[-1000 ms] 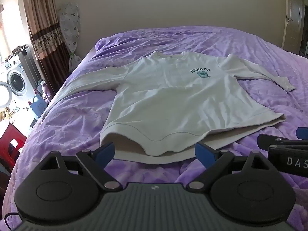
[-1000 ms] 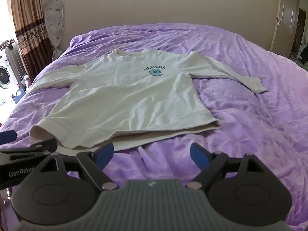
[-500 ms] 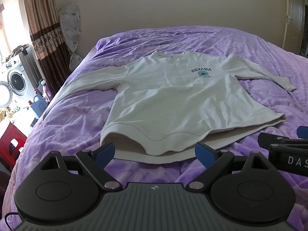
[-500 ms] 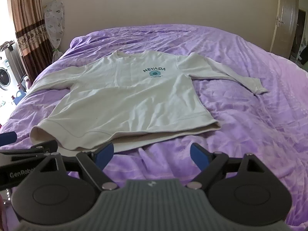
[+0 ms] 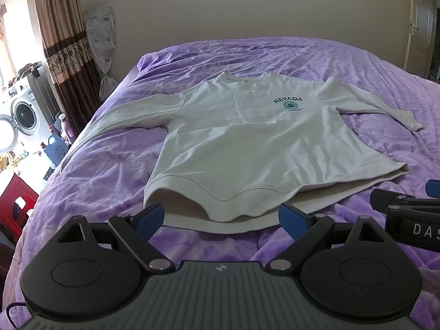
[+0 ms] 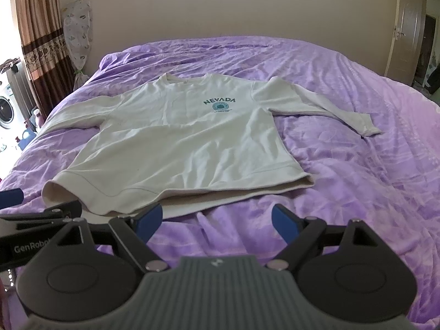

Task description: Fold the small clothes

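A cream long-sleeved sweatshirt (image 5: 247, 143) with a green NEVADA print lies face up and spread flat on the purple bedspread (image 5: 110, 170), sleeves out to both sides, hem toward me. It also shows in the right wrist view (image 6: 181, 143). My left gripper (image 5: 221, 216) is open and empty, just short of the hem's left part. My right gripper (image 6: 217, 220) is open and empty, just short of the hem's right part. Each gripper shows at the edge of the other's view.
The bedspread (image 6: 357, 178) covers a wide bed. A curtain (image 5: 63, 41), a washing machine (image 5: 24, 115), bottles (image 5: 56, 148) and a red stool (image 5: 16, 203) stand left of the bed. A door (image 6: 404, 27) is at the far right.
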The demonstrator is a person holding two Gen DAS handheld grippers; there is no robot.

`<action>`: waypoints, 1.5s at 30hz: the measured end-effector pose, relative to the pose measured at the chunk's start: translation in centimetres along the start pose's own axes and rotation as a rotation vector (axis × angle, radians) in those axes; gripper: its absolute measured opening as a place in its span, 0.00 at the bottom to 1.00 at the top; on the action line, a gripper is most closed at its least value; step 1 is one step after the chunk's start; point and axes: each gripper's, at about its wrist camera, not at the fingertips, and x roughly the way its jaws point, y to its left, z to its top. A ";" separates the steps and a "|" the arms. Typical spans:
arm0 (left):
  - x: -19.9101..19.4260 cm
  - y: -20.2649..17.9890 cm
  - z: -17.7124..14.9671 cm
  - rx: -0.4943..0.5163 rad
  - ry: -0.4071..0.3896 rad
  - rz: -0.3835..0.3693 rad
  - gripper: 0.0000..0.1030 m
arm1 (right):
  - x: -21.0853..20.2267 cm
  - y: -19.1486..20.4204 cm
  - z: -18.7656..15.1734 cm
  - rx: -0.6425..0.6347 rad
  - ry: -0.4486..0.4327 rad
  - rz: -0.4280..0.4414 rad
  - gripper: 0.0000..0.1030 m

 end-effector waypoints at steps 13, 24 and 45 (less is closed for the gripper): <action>0.2 0.0 -0.2 -0.001 0.004 -0.004 1.00 | 0.0 0.0 0.0 -0.003 0.005 -0.001 0.80; 0.3 0.1 -0.4 -0.005 0.004 -0.003 1.00 | 0.2 0.2 -0.1 -0.006 0.007 -0.010 0.80; 0.4 0.2 -0.5 -0.008 0.005 -0.005 1.00 | 0.4 0.5 -0.3 -0.016 0.012 -0.016 0.80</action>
